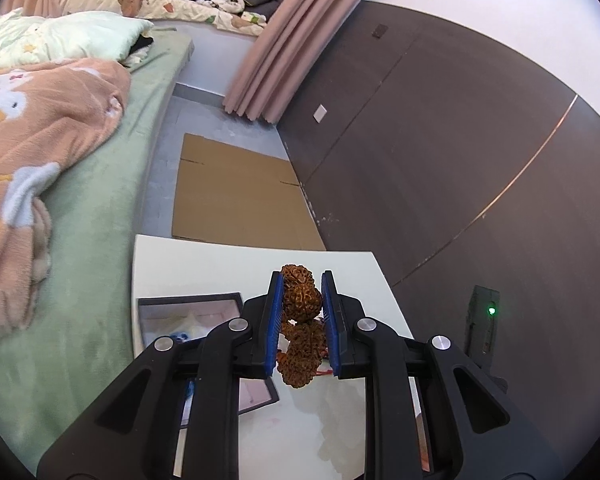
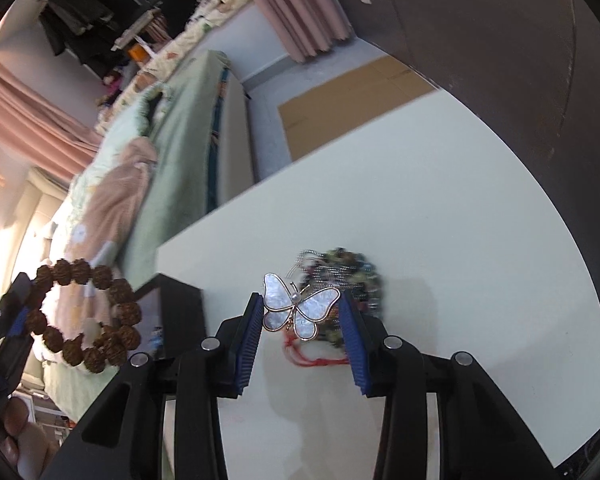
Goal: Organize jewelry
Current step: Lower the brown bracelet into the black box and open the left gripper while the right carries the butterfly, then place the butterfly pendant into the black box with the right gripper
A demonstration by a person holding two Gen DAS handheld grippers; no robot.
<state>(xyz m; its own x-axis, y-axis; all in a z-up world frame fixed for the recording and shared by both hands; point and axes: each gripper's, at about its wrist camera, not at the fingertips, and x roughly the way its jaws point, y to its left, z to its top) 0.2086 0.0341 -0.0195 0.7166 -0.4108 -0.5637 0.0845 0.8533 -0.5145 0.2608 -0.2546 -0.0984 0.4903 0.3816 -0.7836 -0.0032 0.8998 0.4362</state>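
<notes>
Tongs (image 1: 302, 300) grip bracelet (image 1: 300, 320) — others (image 2: 300, 312), brooch (image 2: 298, 306).

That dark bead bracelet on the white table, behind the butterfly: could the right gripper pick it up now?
Probably not yet. The right gripper is already shut on the butterfly brooch, so it has no free grip. The dark bead bracelet lies just beyond on the table, with nothing else blocking it.

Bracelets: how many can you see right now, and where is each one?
2. The brown seed-bead bracelet is clamped in the left gripper. The dark multicolour bead bracelet lies on the white table, behind the butterfly brooch. The jewelry box may hide more.
</notes>
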